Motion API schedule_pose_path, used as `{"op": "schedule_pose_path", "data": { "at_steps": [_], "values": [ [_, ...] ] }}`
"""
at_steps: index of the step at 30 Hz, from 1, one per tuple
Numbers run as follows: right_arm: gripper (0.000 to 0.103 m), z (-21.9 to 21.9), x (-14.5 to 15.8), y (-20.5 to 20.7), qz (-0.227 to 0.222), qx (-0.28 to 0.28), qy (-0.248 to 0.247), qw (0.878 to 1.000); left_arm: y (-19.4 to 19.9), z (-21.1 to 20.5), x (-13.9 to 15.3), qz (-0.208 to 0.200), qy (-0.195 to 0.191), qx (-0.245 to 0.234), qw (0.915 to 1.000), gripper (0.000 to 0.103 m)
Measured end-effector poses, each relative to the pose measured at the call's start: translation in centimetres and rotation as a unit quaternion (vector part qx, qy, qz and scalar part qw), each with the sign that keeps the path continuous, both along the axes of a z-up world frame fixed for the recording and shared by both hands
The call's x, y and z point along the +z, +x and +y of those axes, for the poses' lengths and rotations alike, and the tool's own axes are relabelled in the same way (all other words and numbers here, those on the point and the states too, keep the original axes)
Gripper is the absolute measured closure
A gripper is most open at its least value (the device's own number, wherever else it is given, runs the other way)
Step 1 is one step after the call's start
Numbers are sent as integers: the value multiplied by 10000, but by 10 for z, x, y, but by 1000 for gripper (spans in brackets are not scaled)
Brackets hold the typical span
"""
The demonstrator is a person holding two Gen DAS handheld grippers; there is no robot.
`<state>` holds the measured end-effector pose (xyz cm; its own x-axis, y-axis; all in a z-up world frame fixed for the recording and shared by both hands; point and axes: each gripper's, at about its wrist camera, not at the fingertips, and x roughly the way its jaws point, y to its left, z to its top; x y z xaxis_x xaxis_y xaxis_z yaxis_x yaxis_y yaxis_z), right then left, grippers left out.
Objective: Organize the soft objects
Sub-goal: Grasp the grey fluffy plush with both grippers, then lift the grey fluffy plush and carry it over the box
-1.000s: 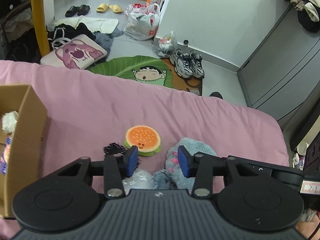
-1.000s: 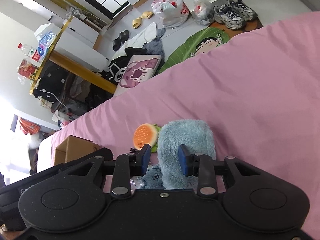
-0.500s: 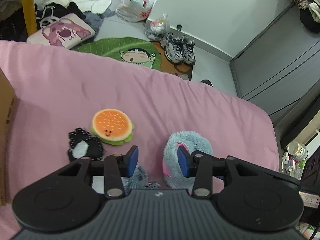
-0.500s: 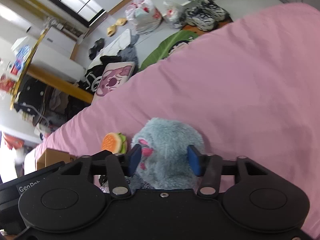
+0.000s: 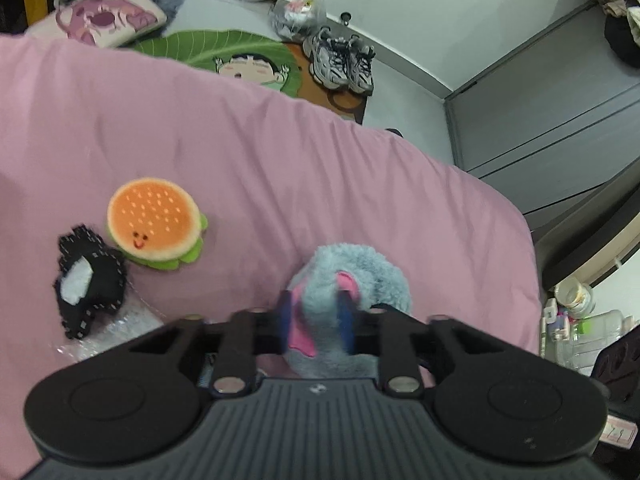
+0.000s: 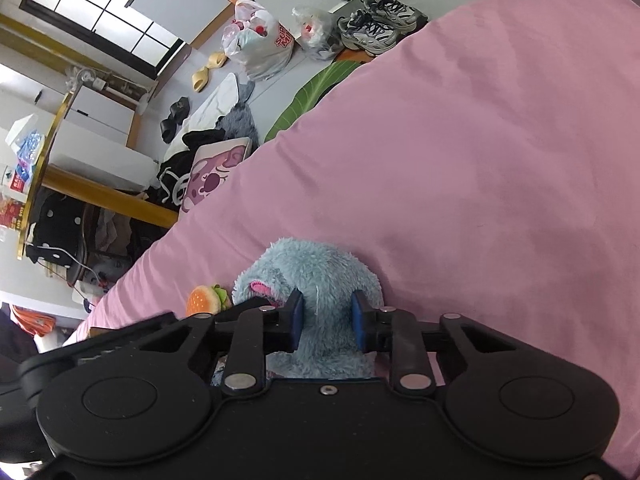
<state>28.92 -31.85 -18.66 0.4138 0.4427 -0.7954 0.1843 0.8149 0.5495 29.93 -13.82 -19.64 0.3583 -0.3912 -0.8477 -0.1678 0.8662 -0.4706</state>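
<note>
A fluffy blue plush toy with pink patches lies on the pink bedcover. My left gripper is shut on its near left part, blue pads pressed into the fur. My right gripper is shut on the same blue plush toy from the other side. To the left lie a burger plush, a black soft item with a white patch and a clear plastic wrap. In the right wrist view the burger plush peeks out beside the toy.
The bed's far edge drops to a floor with a green cartoon mat, sneakers, a pink cushion and plastic bags. A grey cabinet stands right of the bed. Open pink cover stretches ahead.
Both grippers have narrowed onto the blue plush toy. The left gripper has shifted right, so the cardboard box has left its view and the burger now sits further left.
</note>
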Motion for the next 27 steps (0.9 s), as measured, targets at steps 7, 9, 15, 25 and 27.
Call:
{"op": "schedule_pose_path", "data": {
  "at_steps": [7, 9, 15, 25, 27],
  "values": [
    [82, 8, 14, -2, -229, 140, 49, 9996, -7, 13, 19, -202, -133, 221, 9995, 90],
    [82, 9, 19, -3, -296, 185, 101, 9993, -7, 15, 27, -277, -110, 205, 9993, 90],
    [82, 19, 39, -5, -508, 293, 269, 9979, -18, 31, 52, -574, -64, 254, 9980, 90],
    [82, 53, 71, -12, -853, 587, 327, 9941, -45, 71, 86, -968, -72, 550, 9938, 90],
    [82, 62, 76, -14, -895, 642, 328, 9934, -51, 81, 90, -1013, -93, 615, 9929, 90]
  ]
}}
